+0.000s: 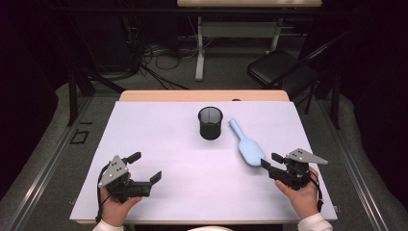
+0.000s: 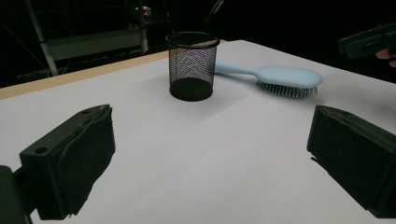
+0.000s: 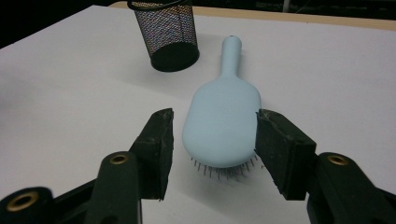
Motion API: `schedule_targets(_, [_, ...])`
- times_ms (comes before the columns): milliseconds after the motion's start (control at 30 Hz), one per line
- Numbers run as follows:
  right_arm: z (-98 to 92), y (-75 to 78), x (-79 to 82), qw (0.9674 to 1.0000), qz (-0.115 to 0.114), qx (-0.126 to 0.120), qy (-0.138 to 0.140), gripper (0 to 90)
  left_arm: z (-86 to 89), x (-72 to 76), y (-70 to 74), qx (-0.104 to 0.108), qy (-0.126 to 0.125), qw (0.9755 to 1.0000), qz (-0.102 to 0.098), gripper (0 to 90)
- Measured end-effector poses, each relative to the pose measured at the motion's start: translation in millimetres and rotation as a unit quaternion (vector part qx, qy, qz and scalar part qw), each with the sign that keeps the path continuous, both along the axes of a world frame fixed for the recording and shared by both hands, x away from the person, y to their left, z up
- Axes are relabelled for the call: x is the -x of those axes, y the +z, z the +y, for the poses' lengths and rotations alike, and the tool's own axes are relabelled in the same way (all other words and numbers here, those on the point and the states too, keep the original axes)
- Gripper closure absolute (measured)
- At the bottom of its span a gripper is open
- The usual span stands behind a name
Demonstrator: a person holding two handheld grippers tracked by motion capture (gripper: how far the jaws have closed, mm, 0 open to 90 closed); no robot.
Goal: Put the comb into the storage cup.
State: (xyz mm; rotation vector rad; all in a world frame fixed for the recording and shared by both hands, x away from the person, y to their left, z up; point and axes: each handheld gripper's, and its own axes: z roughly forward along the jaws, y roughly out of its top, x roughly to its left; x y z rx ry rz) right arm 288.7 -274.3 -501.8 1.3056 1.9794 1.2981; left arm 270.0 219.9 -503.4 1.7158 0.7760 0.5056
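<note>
Pale blue hairbrush (image 3: 221,122) lies bristles-down on the matte white table (image 1: 159,144), smooth oval plastic back up, just right of the black wire-mesh cup (image 1: 210,122). Right gripper (image 3: 212,135) straddles the paddle head, jaws apart, one pad touching the edge, not clamped. Left gripper (image 1: 145,167) sits wide apart, holding nothing.

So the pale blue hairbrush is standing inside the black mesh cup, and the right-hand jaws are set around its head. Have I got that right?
Not quite. The hairbrush is not in the mesh cup; it lies flat on the white table beside it, bristles down, as the right gripper view shows. The rest holds: the right gripper has its jaws either side of the brush head, with a gap showing on the left side.
</note>
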Motion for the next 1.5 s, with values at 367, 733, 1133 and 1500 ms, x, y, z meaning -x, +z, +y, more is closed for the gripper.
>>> schedule_targets(367, [1.2, 15.4, -30.8, 0.9984, 0.054, 0.009, 0.011, 44.9, -0.2, -0.8, -1.5, -0.006, 0.003, 1.0000, 0.004, 1.2])
schedule_targets(733, [4.9, 26.4, -53.6, 0.9962, 0.086, 0.014, 0.007, 44.9, -0.3, -1.5, -2.1, -0.007, 0.004, 1.0000, 0.005, 1.2])
schedule_targets(1133, [7.6, 39.0, -71.3, 0.9929, 0.114, 0.031, 0.011, 53.5, -0.7, -1.4, -2.3, -0.008, 0.004, 0.9999, 0.005, 1.4])
schedule_targets(1500, [9.9, 52.4, -91.1, 0.9889, 0.144, 0.035, 0.003, 66.3, -0.8, -1.7, -2.6, -0.009, 0.003, 0.9999, 0.006, 1.7])
